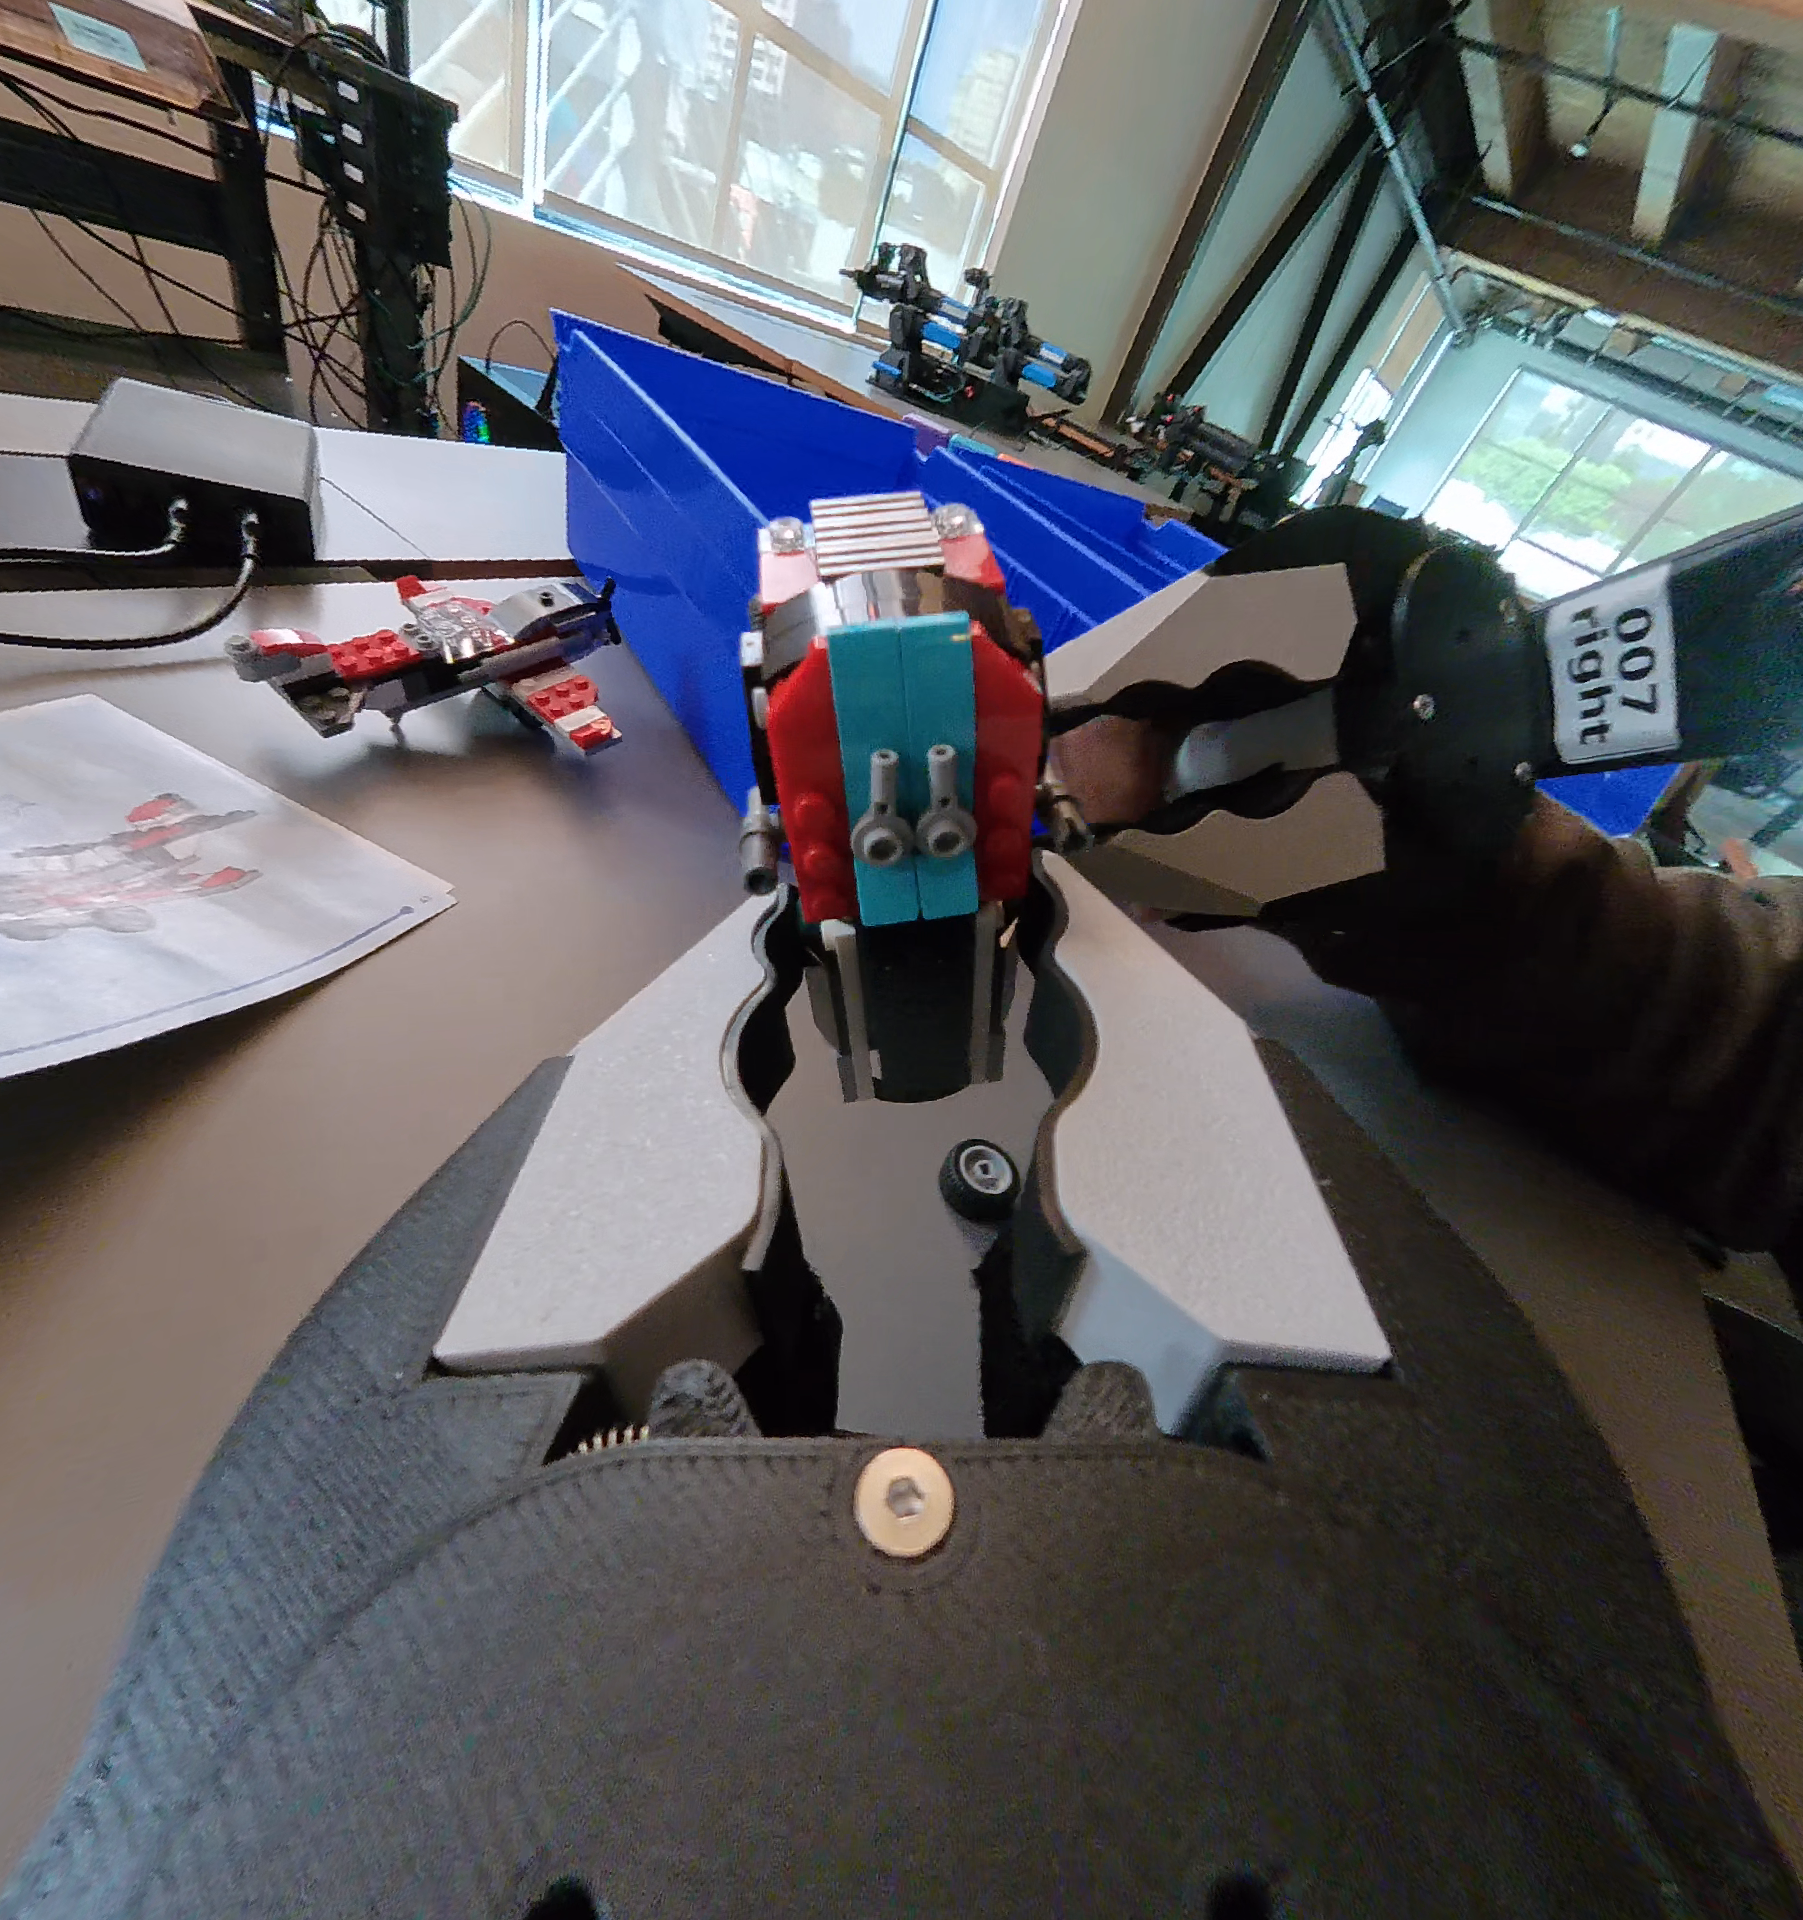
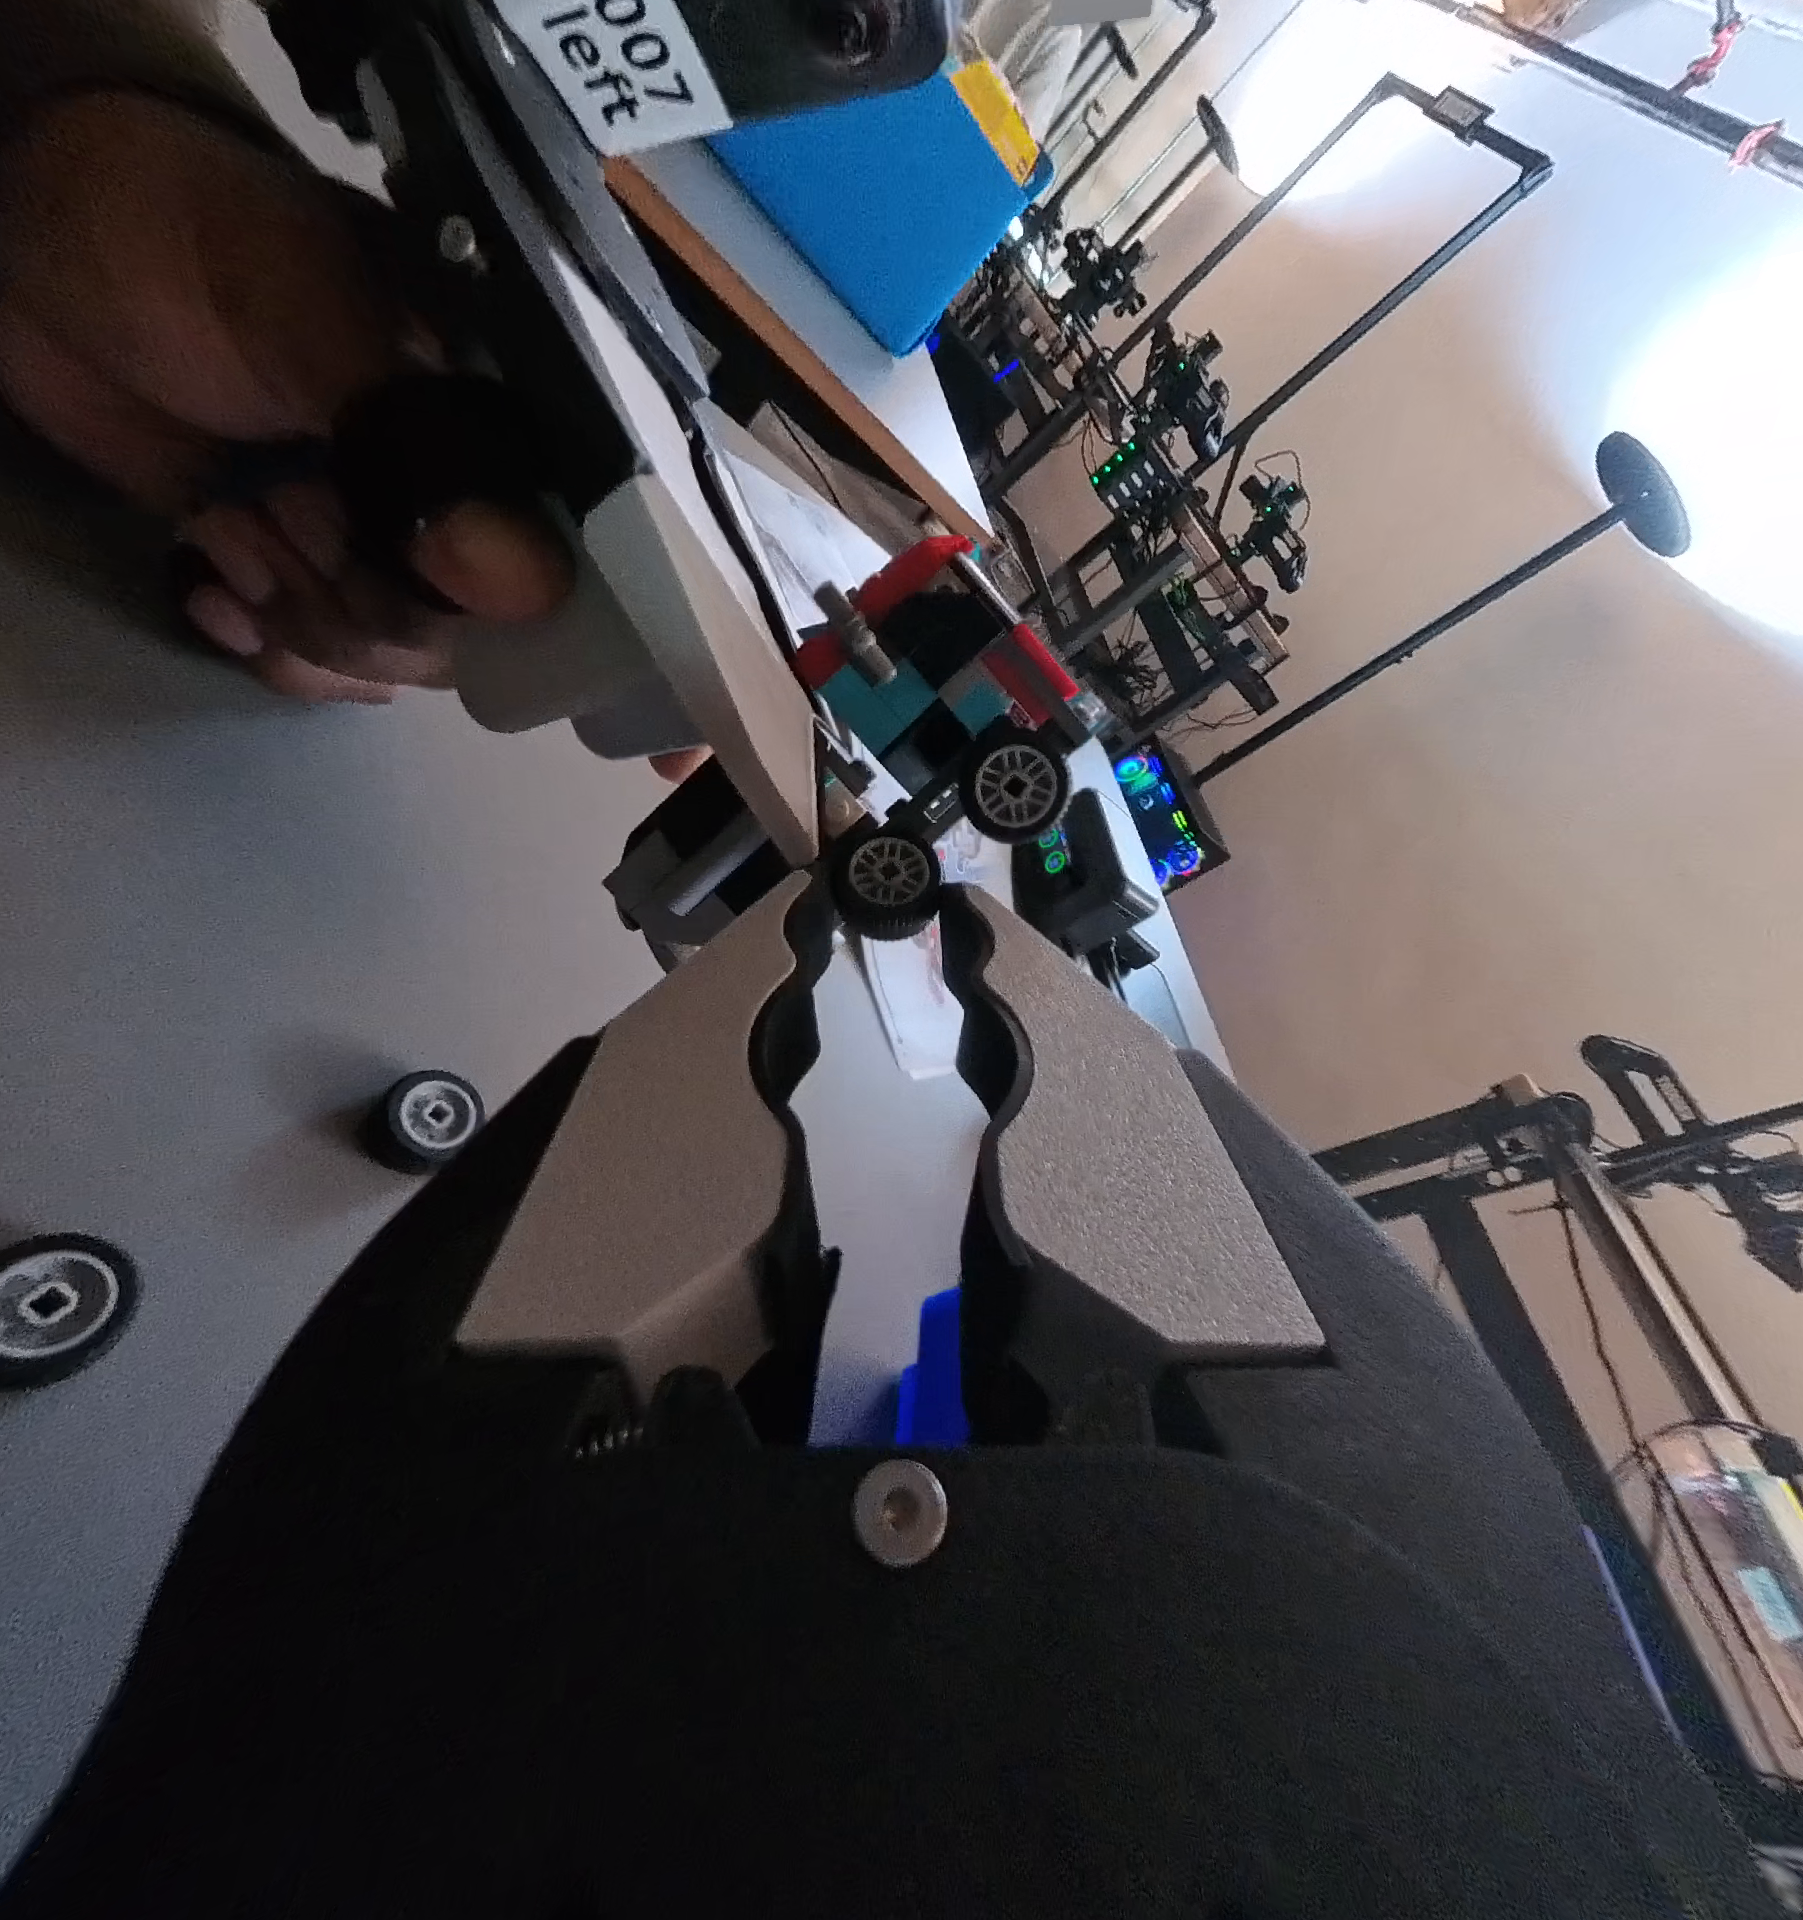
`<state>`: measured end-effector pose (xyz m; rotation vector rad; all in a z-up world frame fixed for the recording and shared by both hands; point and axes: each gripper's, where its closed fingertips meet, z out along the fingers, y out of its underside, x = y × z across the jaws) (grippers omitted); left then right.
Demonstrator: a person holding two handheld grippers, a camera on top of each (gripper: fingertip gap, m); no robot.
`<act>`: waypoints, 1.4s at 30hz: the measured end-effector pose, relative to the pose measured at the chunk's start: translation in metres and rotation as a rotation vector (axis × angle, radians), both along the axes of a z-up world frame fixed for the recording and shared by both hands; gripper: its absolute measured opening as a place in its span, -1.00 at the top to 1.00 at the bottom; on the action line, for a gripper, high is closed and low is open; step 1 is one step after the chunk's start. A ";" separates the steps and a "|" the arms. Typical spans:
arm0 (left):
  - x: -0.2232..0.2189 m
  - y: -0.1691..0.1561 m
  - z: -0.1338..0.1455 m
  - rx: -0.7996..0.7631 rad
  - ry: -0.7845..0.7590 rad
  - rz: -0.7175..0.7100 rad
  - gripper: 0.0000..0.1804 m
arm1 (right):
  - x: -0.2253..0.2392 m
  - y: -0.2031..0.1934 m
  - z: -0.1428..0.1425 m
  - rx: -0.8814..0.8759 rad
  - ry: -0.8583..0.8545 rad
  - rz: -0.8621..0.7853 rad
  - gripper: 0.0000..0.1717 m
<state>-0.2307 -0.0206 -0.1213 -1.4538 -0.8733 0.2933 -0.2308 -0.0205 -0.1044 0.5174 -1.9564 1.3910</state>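
toy truck [image 1: 902, 748] clamped at centre frame by left gripper [image 1: 902, 935], right gripper [image 2: 881, 894] clamped on its wheel [image 2: 889, 871], loose wheels [image 2: 424, 1120] seen lower left on table [image 2: 201, 883], toy plane [image 1: 440, 655] at upper left

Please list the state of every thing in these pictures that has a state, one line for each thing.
Left gripper: shut on the brick car.
Brick car: lifted, nose away.
Right gripper: shut on the rear wheel.
Front wheel: mounted.
Loose wheels: lying on the table.
Brick plane: on the table.
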 end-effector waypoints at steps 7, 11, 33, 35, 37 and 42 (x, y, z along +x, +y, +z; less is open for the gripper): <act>0.004 0.005 0.004 0.135 -0.067 -0.082 0.51 | 0.004 0.003 0.005 -0.062 -0.076 0.067 0.76; 0.005 0.006 0.005 0.238 -0.142 -0.132 0.51 | 0.004 0.003 0.006 -0.072 -0.084 0.073 0.75; 0.002 -0.003 0.019 0.570 -0.311 -0.253 0.52 | 0.004 -0.003 0.013 -0.068 -0.051 0.008 0.75; 0.002 -0.003 0.019 0.572 -0.311 -0.254 0.52 | 0.004 -0.002 0.013 -0.068 -0.069 0.011 0.75; 0.002 -0.004 0.019 0.582 -0.318 -0.255 0.52 | 0.003 -0.002 0.014 -0.072 -0.091 0.013 0.75; 0.000 -0.006 0.019 0.626 -0.349 -0.259 0.52 | 0.000 -0.001 0.013 -0.072 -0.134 0.004 0.75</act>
